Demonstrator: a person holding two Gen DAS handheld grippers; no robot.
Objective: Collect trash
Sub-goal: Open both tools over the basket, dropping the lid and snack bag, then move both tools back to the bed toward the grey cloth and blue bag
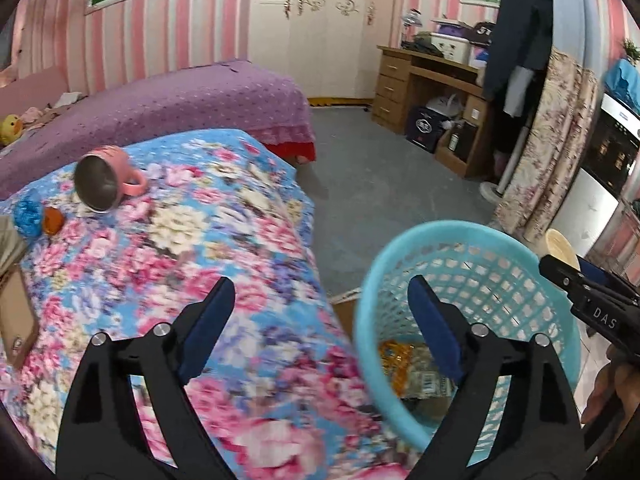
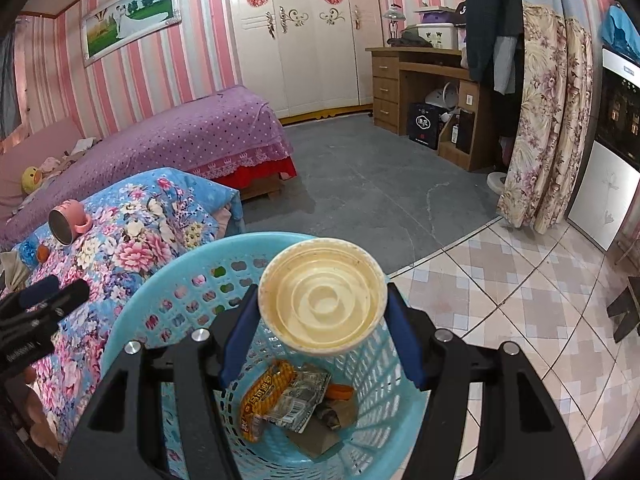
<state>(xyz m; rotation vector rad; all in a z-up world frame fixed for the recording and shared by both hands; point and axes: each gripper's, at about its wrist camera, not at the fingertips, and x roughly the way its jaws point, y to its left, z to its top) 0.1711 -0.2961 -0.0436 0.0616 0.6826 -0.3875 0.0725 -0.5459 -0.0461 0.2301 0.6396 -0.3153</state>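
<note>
My right gripper (image 2: 322, 320) is shut on a cream paper cup (image 2: 322, 306) and holds it, mouth toward the camera, above the open top of the turquoise plastic basket (image 2: 160, 280). The basket holds an orange snack wrapper (image 2: 262, 400), a grey printed wrapper (image 2: 298, 400) and other scraps. My left gripper (image 1: 322, 312) is open and empty, above the edge of the floral table cover (image 1: 224, 248), just left of the basket (image 1: 384, 264). The right gripper (image 1: 588, 292) shows in the left wrist view at the right edge, with the cup (image 1: 562, 246) partly visible.
On the floral cover lie a pink mug (image 1: 106, 178) on its side, a blue scrubber (image 1: 29, 218), a small orange item (image 1: 53, 220) and a brown flat item (image 1: 16, 320). A purple bed (image 2: 192, 136) stands behind. A wooden desk (image 2: 424, 80), curtain (image 2: 548, 128) and tiled floor (image 2: 520, 300) are to the right.
</note>
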